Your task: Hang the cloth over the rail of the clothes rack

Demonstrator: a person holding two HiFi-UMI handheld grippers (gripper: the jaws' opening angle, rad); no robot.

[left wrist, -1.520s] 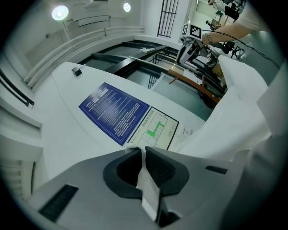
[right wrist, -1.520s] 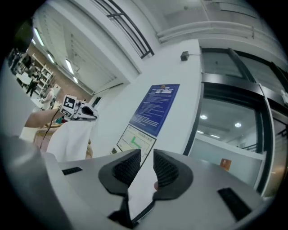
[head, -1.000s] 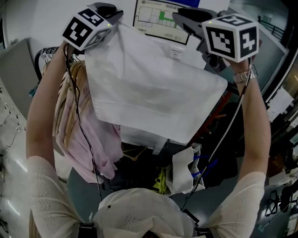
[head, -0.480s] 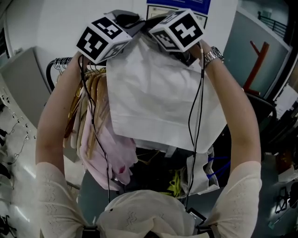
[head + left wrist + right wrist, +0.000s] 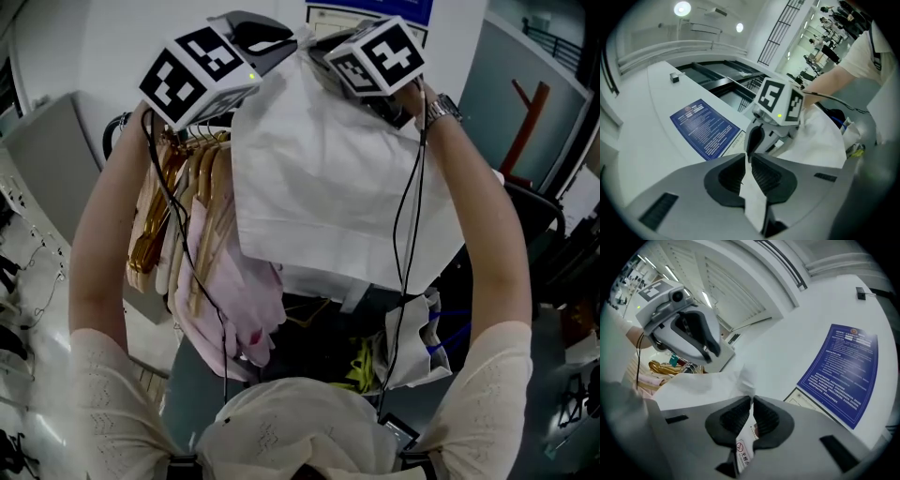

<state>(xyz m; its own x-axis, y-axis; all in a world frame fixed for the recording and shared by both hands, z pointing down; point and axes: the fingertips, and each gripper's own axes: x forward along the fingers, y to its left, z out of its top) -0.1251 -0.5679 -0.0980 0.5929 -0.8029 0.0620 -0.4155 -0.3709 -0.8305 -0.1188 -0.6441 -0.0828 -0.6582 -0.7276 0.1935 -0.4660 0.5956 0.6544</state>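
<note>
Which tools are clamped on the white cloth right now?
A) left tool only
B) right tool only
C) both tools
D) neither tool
C: the left tool and the right tool each have their jaws shut on an edge of the white cloth.

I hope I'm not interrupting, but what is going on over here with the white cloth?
A person is holding a white cloth up in front of them with two hand-held grippers. The left gripper and the right gripper are each clamped on the cloth's top edge, close together. The cloth hangs free beside the wooden hangers and pink garments. It is not yet draped over anything.
</note>
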